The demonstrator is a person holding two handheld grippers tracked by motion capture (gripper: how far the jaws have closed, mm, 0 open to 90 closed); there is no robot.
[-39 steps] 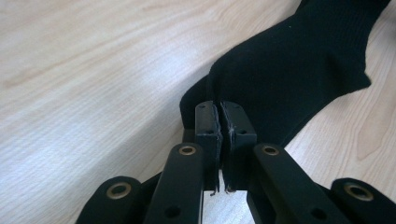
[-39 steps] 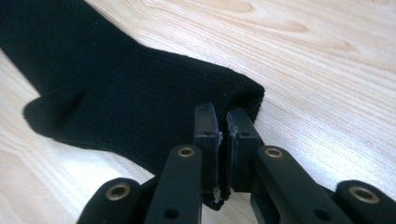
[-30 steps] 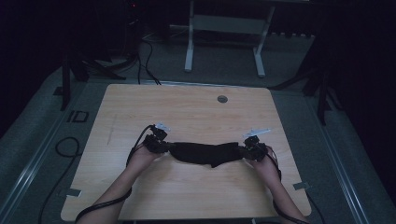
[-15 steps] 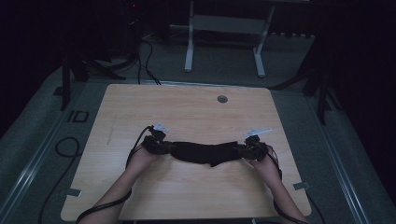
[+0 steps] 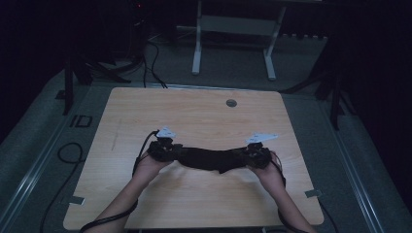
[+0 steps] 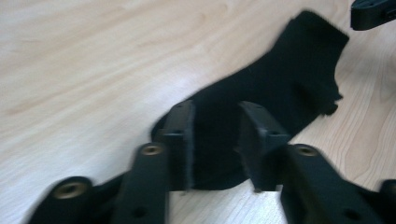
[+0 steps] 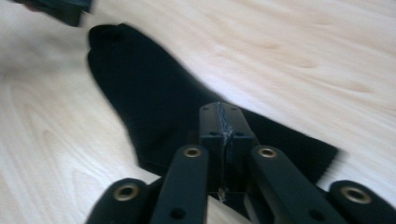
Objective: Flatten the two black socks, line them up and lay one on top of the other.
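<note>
the fingers of the right gripper [image 7: 219,140] are pressed tight together, and they have just been closing; they seem to pinch one end of the black sock [image 7: 154,107], though the cloth between the pads is hard to see. the fingers of the left gripper [image 6: 215,144] stand a little apart, one on each side of the other end of the black sock [image 6: 275,88]. they have just been closing too, but it is hard to tell if they press on it. seen from above, the black sock [image 5: 210,158] is stretched between the left gripper [image 5: 167,151] and the right gripper [image 5: 252,156], near the middle of the table [image 5: 194,116] and a bit toward the person. if the left fingers do not really hold, that end could slip out and drop when the hands pull. a hard pull could also tug the cloth out of the right fingers. no brand, label or writing can be read on the sock or the grippers.
</note>
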